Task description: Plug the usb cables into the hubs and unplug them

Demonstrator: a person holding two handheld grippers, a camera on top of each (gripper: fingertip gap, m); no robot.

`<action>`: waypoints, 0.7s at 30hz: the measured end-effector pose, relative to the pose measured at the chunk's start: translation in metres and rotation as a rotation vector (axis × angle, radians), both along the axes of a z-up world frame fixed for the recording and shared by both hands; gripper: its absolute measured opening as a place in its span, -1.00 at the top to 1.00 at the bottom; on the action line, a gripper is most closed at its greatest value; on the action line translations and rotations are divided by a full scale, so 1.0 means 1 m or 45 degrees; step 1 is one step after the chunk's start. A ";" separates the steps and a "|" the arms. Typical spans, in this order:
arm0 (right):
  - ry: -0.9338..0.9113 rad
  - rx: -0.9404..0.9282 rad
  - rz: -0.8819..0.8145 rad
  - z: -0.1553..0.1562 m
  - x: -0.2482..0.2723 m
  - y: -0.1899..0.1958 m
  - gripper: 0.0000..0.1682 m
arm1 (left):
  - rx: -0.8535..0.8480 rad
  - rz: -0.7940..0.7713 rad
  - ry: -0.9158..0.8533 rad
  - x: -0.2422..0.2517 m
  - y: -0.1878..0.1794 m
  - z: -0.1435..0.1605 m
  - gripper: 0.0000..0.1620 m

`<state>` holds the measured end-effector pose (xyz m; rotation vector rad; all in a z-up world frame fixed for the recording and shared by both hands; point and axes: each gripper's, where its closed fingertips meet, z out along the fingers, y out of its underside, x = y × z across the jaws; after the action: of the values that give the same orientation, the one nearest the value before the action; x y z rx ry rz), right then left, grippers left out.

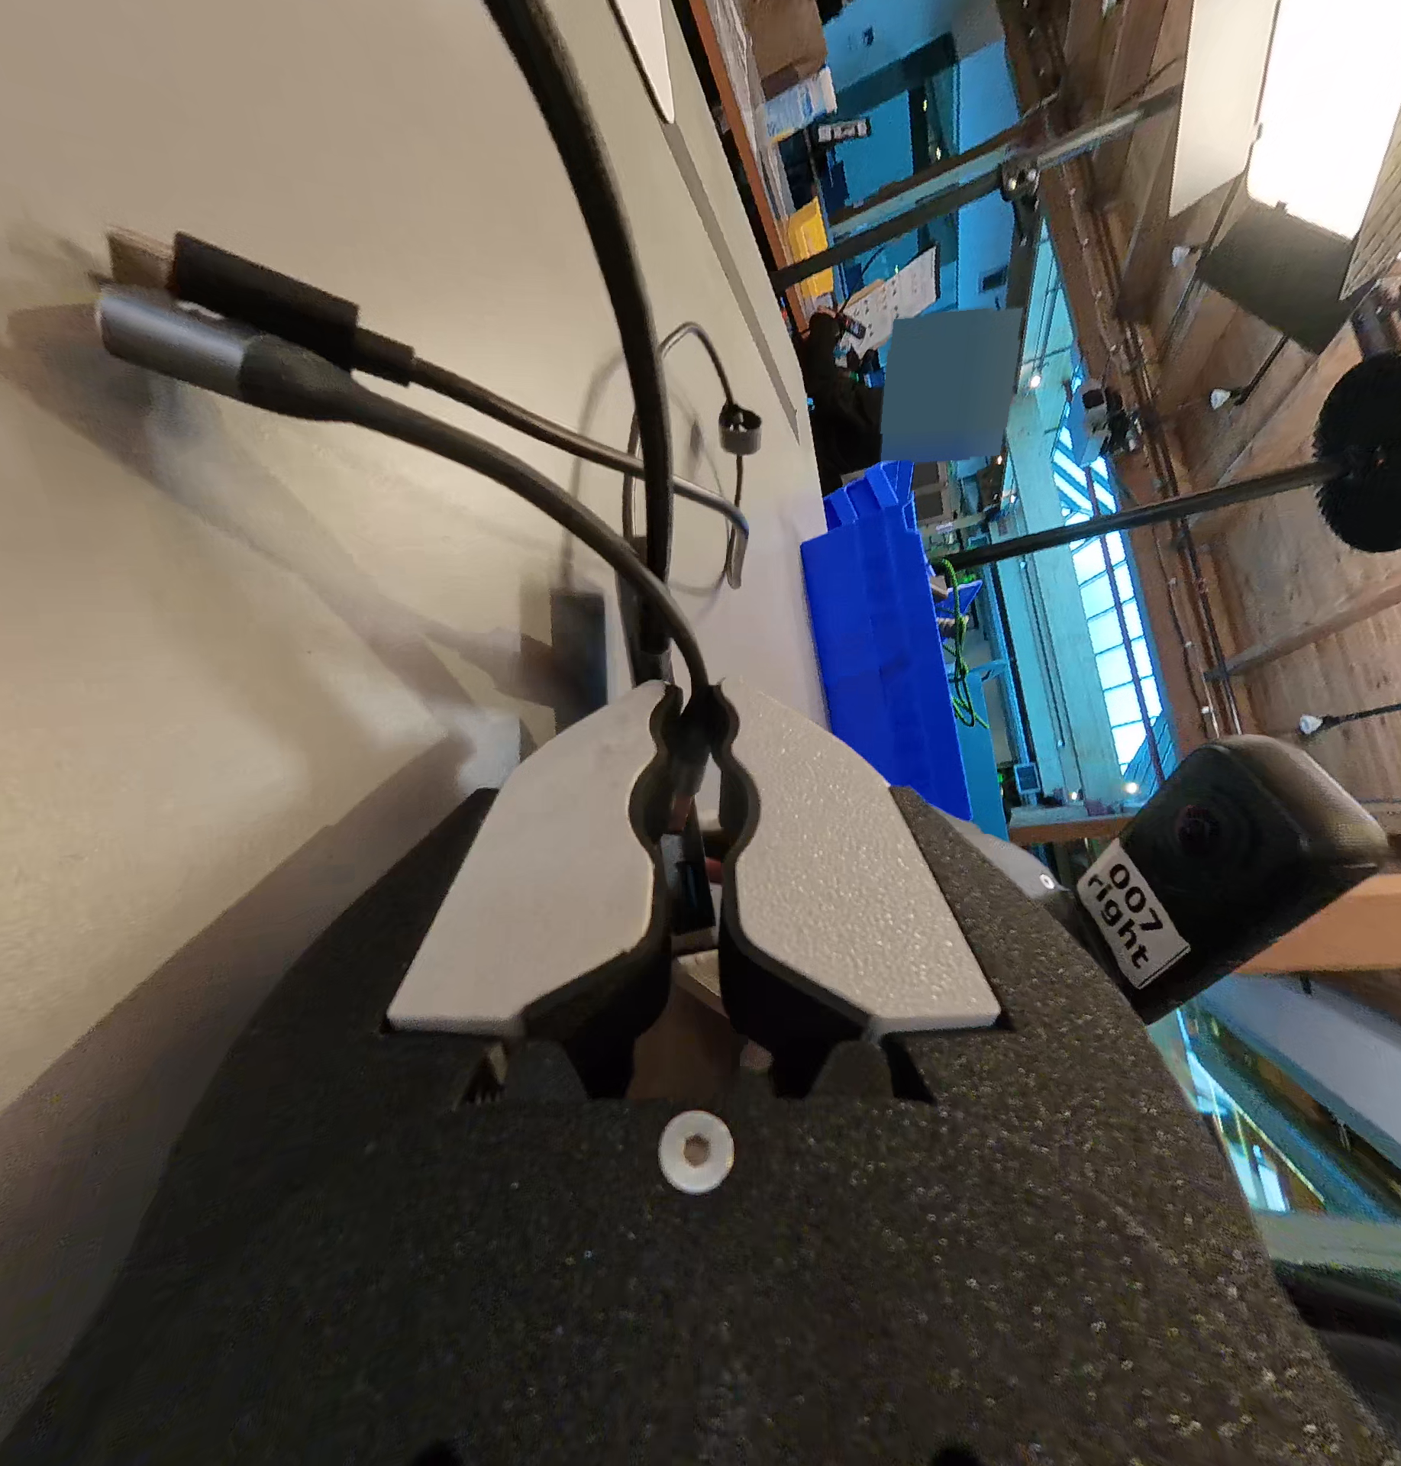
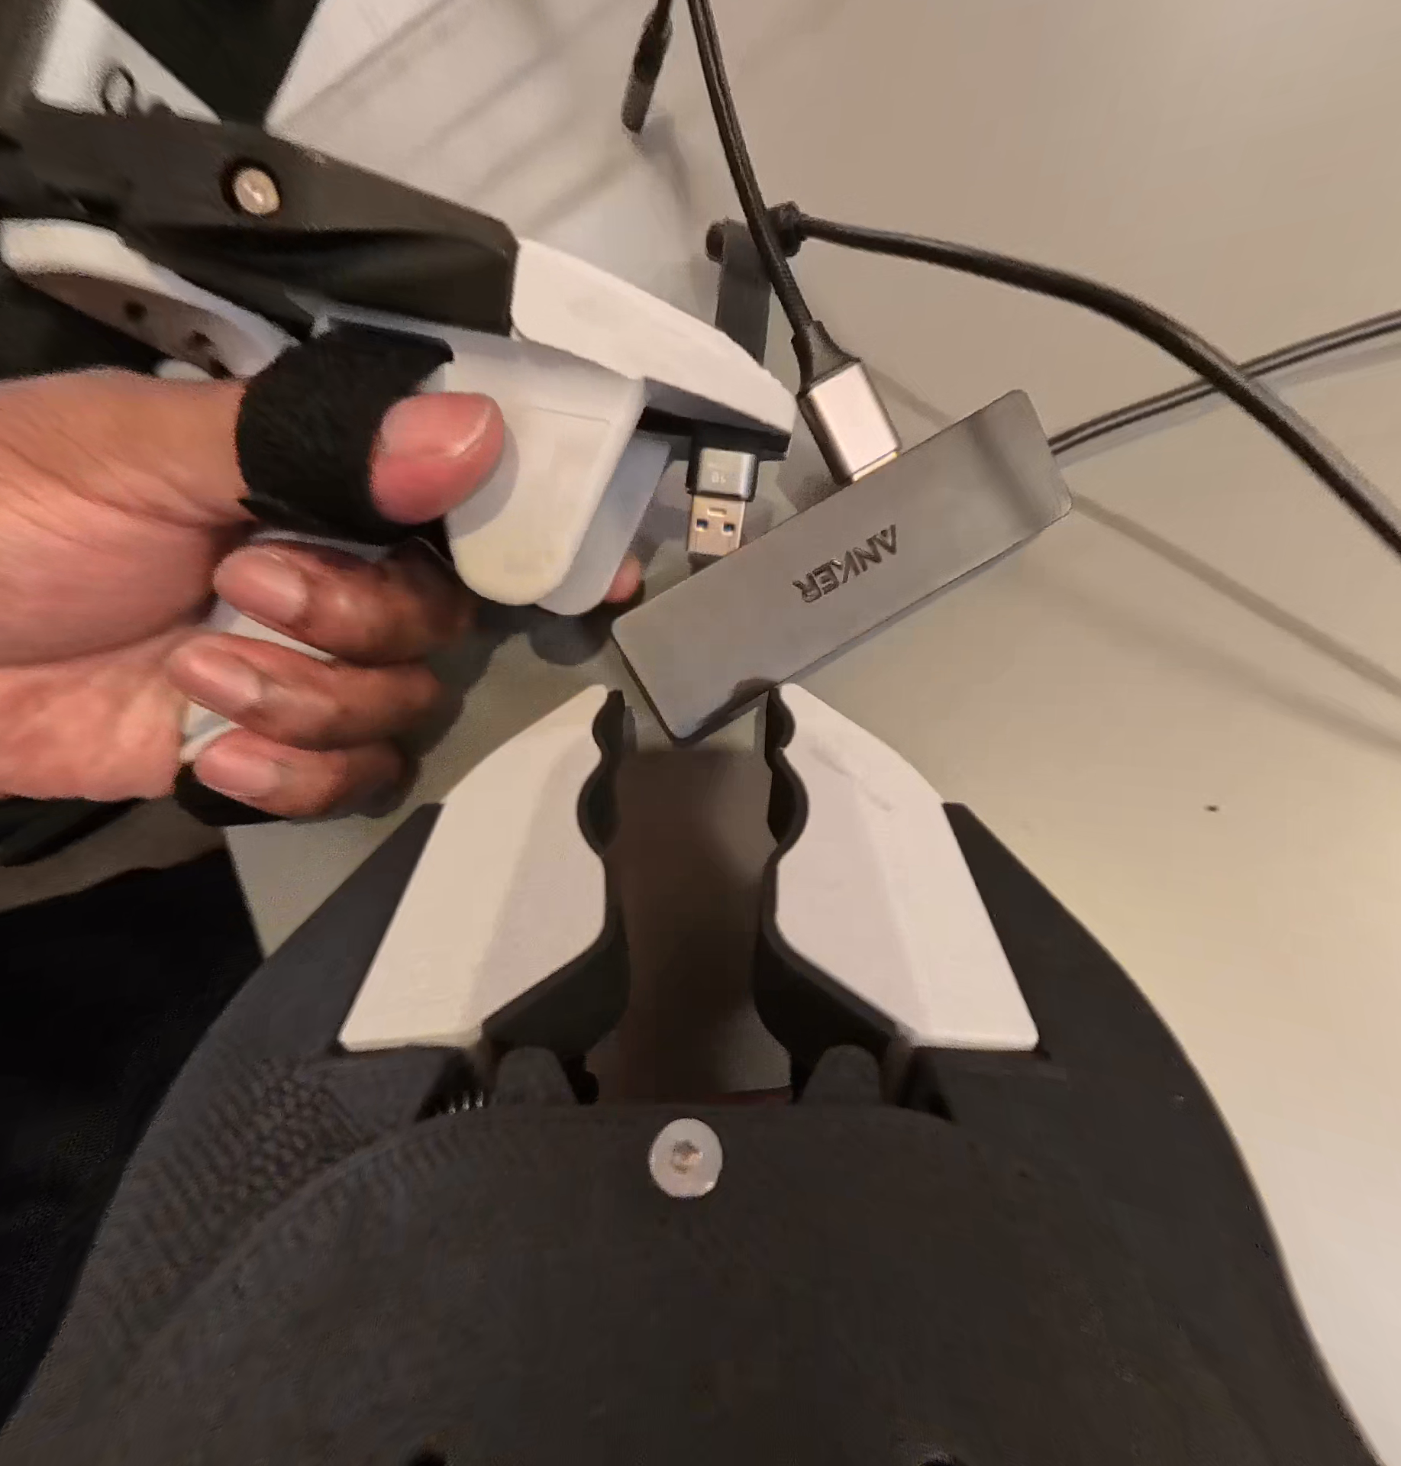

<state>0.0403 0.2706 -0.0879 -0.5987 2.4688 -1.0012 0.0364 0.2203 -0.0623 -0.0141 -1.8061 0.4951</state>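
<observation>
Progress: one silver plug (image 2: 846, 424) is seated in the grey hub (image 2: 848, 567); a second, the USB-A plug (image 2: 717, 508), is out of the hub, just beside its port edge. Whether it is going in or coming out I cannot tell.
Hub: its near end lies between the right tongs (image 2: 695, 718), away from the worktop (image 2: 1157, 793) edges.
Right tongs: pinching the hub's end.
Left tongs (image 1: 693, 702): pressed together on the USB-A plug's cable end.
Hand (image 2: 205, 571): wrapped round the left handle, tongs pointing at the hub.
</observation>
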 end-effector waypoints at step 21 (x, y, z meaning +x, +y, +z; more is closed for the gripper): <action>0.424 -0.275 0.360 0.007 -0.037 -0.027 0.20 | -0.077 -0.127 -0.080 -0.004 -0.006 -0.002 0.93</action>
<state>0.0036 0.2437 -0.0810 -1.2366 2.4656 -1.1342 0.0328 0.2142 -0.0640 -0.1623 -1.8413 0.4823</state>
